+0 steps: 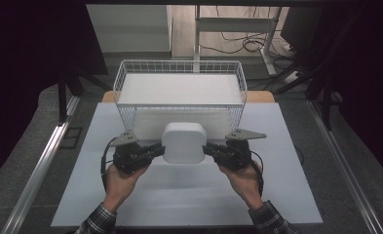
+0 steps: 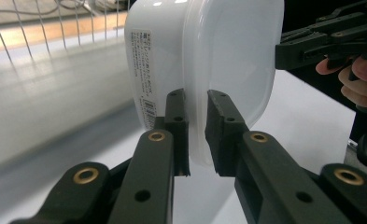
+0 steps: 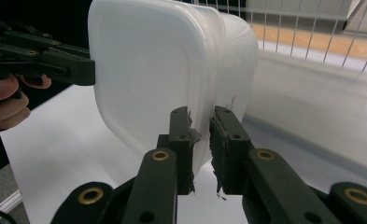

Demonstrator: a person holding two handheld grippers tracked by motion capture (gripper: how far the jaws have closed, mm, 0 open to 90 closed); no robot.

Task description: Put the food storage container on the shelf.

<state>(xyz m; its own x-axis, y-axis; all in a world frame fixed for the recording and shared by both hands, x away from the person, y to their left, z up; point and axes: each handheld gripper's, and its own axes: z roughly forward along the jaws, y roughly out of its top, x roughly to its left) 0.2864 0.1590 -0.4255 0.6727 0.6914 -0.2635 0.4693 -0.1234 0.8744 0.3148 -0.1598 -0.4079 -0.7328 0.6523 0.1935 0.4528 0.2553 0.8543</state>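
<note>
Two grippers, our left (image 1: 156,150) and right (image 1: 209,149), had jaws clamped on a white rounded-square plastic container (image 1: 183,142), before a white wire basket (image 1: 125,73).

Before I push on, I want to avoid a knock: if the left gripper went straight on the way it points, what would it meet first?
The white plastic container: the left gripper already pinches its rim. Past it, probably the right gripper on the opposite rim.
</note>
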